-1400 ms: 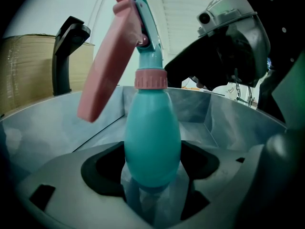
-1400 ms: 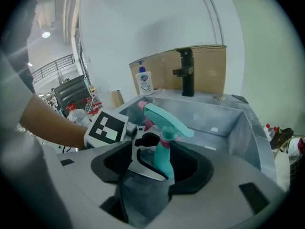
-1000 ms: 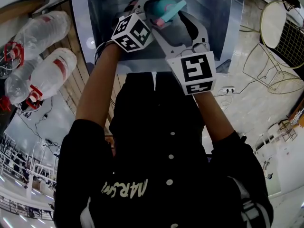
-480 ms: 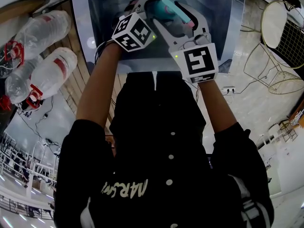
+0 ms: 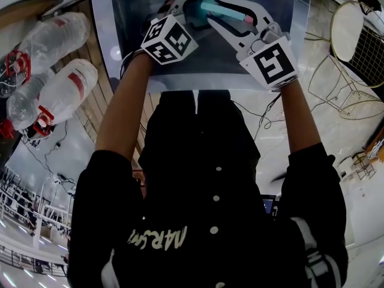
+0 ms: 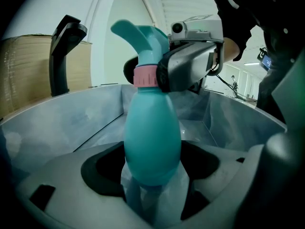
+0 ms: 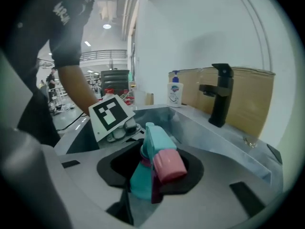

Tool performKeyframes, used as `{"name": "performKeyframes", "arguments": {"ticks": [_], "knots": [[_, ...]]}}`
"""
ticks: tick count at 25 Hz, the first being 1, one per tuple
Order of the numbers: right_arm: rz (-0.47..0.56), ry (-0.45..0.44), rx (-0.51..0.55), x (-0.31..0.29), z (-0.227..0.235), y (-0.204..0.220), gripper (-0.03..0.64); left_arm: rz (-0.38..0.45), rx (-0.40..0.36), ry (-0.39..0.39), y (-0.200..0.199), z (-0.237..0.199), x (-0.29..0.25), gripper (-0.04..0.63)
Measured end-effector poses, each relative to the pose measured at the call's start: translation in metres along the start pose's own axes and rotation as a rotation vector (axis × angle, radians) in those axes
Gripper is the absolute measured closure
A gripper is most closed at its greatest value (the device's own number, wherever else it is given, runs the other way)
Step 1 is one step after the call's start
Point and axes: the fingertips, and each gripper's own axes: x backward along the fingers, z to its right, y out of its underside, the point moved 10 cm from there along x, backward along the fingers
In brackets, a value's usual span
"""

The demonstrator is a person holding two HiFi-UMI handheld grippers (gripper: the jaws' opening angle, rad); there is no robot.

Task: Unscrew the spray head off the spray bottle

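Note:
A teal spray bottle (image 6: 152, 137) with a pink collar (image 6: 145, 76) stands up between the jaws of my left gripper (image 6: 152, 190), which is shut on its belly. The teal spray head (image 6: 138, 35) with its pink nozzle (image 7: 169, 164) lies between the jaws of my right gripper (image 7: 147, 194). Those jaws are closing round it, and dark gaps still show on both sides. From the left gripper view, the right gripper (image 6: 188, 70) reaches in at collar height. In the head view both grippers (image 5: 186, 8) (image 5: 231, 11) meet at the bottle (image 5: 210, 6) over the sink.
The steel sink basin (image 5: 138, 23) lies below the bottle. A black faucet (image 7: 219, 94) and a soap dispenser (image 7: 175, 93) stand on its rim before a cardboard panel (image 7: 259, 99). Large plastic bottles (image 5: 60, 95) lie at the left, wire chairs (image 5: 354, 35) at the right.
My right gripper has swung to the right and further out over the sink, and its jaws have narrowed round the spray head. The left gripper has kept still with the bottle.

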Motion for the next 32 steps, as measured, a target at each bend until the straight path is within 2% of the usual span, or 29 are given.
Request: {"name": "performKeyframes", "arguments": {"ticks": [5,9,17,21,30,32], "knots": [[-0.013,-0.235,0.198,0.0,0.014,-0.002,0.465,0.004,-0.013,0.011,0.001,0.0,-0.001,0.219],[-0.027,-0.286,0.235,-0.001,0.017,-0.006,0.465,0.001,-0.013,0.011,-0.001,0.0,0.0,0.219],[-0.031,-0.252,0.166,0.002,0.015,-0.01,0.466,-0.009,-0.013,0.005,0.001,-0.001,0.001,0.219],[-0.033,-0.208,0.132,0.01,0.009,-0.018,0.465,-0.018,-0.012,0.006,0.0,0.002,0.004,0.219],[0.036,-0.119,0.052,0.054,0.008,-0.048,0.465,-0.043,0.001,-0.005,-0.001,0.008,0.007,0.218],[0.082,-0.08,0.024,0.067,0.007,-0.058,0.465,-0.047,-0.001,-0.009,-0.004,0.01,0.006,0.218]]}}
